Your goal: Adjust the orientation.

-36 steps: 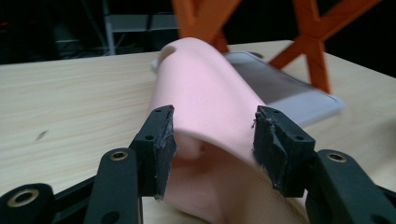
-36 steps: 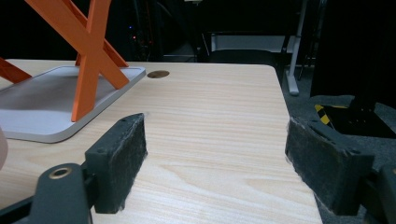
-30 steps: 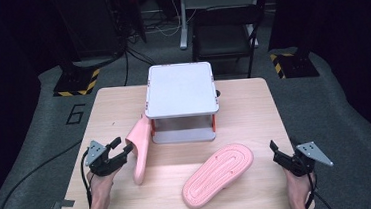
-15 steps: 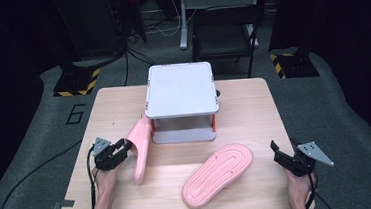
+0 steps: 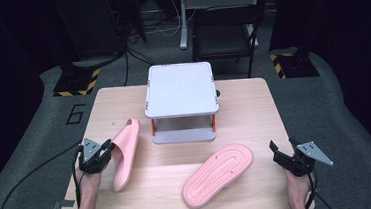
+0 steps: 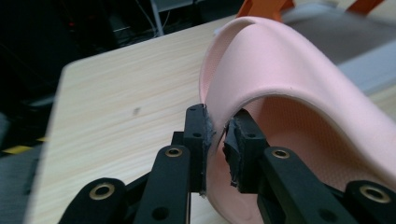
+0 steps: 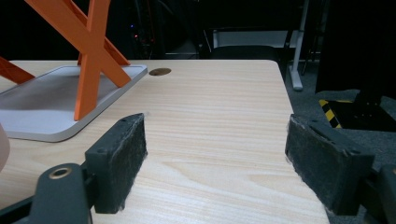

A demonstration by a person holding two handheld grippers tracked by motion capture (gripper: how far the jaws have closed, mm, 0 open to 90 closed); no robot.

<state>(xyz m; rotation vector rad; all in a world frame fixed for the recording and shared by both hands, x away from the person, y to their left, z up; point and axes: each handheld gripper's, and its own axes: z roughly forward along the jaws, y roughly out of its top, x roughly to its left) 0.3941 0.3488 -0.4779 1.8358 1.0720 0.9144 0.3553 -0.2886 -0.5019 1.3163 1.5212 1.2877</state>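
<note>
left tool (image 5: 108, 149) is clamped on the strap edge of a pink slipper (image 5: 125, 153); in the left gripper view the strap (image 6: 280, 88) is pinched between the two pads (image 6: 200, 140), and the sole runs ahead and to the right of the tool. a grey two-tier stand (image 5: 180, 90) with orange legs is seen beyond the slipper on the table (image 5: 243, 105). right tool (image 5: 279, 153) is held over the table's near right edge, jaws spread wide with nothing between them. a second pink slipper (image 5: 219, 174), sole up, is lying just left of it, apart from its jaws.
</note>
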